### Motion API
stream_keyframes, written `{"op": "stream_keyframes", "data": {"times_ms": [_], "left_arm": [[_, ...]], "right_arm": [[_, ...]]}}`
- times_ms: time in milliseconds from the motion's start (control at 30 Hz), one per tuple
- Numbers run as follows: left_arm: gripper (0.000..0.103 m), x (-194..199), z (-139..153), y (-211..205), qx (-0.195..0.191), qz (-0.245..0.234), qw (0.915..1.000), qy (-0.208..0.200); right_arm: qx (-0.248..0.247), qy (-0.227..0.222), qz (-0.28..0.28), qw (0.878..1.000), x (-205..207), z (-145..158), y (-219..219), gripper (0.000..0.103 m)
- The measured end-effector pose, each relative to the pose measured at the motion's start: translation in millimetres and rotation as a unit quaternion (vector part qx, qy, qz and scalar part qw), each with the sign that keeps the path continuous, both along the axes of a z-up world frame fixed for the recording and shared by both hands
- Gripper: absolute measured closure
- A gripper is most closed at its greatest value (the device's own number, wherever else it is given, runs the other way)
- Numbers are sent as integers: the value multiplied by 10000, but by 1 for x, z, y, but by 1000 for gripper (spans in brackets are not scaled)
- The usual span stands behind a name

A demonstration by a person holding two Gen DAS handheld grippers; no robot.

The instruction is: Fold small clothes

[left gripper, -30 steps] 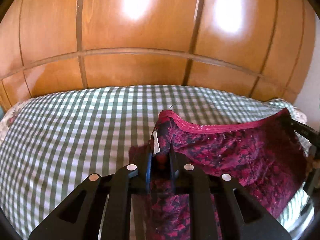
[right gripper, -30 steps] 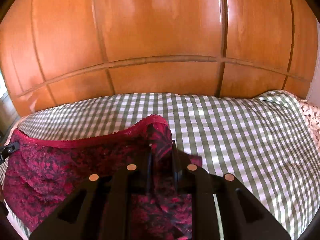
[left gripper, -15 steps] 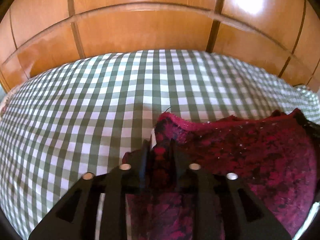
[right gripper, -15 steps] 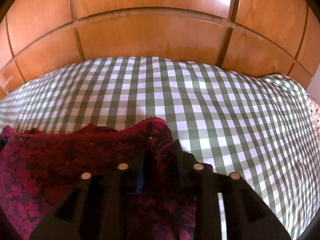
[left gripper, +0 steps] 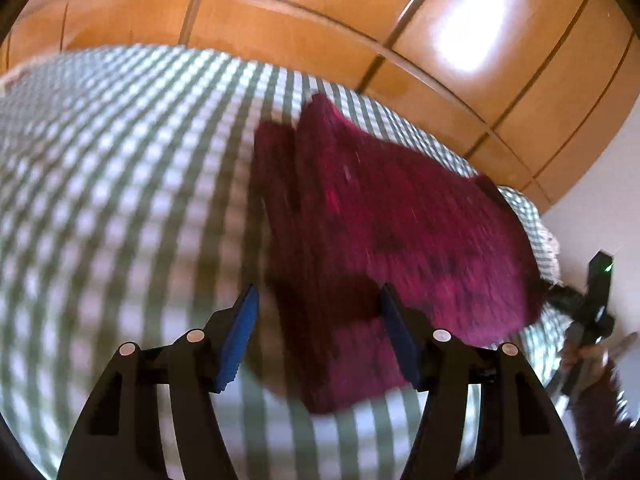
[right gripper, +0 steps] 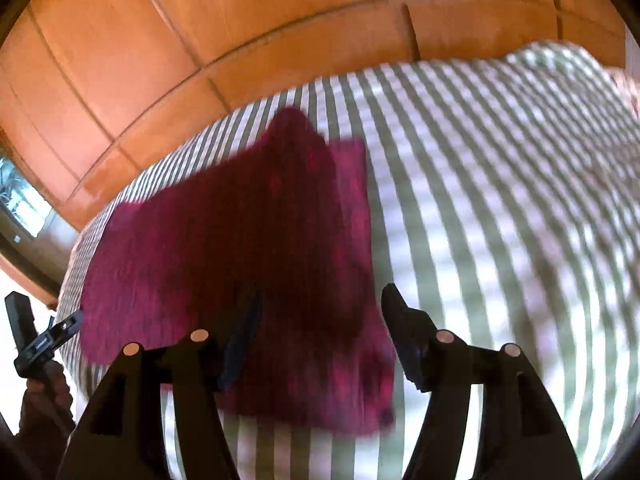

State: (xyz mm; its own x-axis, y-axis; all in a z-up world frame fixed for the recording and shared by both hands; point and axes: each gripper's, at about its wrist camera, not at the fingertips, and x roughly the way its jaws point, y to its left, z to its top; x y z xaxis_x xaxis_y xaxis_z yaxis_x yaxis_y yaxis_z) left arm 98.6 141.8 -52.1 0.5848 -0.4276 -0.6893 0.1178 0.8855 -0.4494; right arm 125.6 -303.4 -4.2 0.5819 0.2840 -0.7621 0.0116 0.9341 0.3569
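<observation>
garment (left gripper: 384, 216): motion blur smears its pattern and edges; you can't read the folds.
checked cloth (right gripper: 500, 200): blurred into stripes.
your right hand (left gripper: 588, 360): cut off by the frame edge.

Glossy orange wood panelling (left gripper: 304, 36) — green-checked bedcover (left gripper: 120, 200) — window (right gripper: 20, 200) at left.

The right tool (right gripper: 320, 312) hangs over a dark red patterned garment (right gripper: 240, 248) lying on the green-and-white checked bed (right gripper: 500, 200); its jaws are opening, with the garment's near right part below the gap and neither pad pressing it. The left tool (right gripper: 60, 326) shows at the bed's left edge, before orange wooden panels (right gripper: 200, 40).
</observation>
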Motion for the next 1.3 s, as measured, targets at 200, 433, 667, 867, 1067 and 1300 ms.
{"op": "stream_keyframes", "data": {"times_ms": [200,433,667,867,1067,1300], "left_arm": [[82,-9,-16,-13,-318,-81,9991,285],[88,-36,4,-2,-413,-112,9988,232],[82,-78,7,1,-242,-83,9988,425],[44,-75,47,5,-33,335,9989,-314],[44,-55,61,-56,500,-334,9951,-780],[44,-12,12,-91,1522,-557,9859,-427]], "right_arm": [[-107,-6,-116,9999,-13,-8,15,88],[174,-206,228,9994,-53,23,11,91],[66,167,491,9986,-108,10,15,86],[-120,-426,-12,9990,-93,33,8,45],[-639,-244,82,9976,-36,22,29,78],[-1962,-252,-172,9801,-10,5,36,94]]}}
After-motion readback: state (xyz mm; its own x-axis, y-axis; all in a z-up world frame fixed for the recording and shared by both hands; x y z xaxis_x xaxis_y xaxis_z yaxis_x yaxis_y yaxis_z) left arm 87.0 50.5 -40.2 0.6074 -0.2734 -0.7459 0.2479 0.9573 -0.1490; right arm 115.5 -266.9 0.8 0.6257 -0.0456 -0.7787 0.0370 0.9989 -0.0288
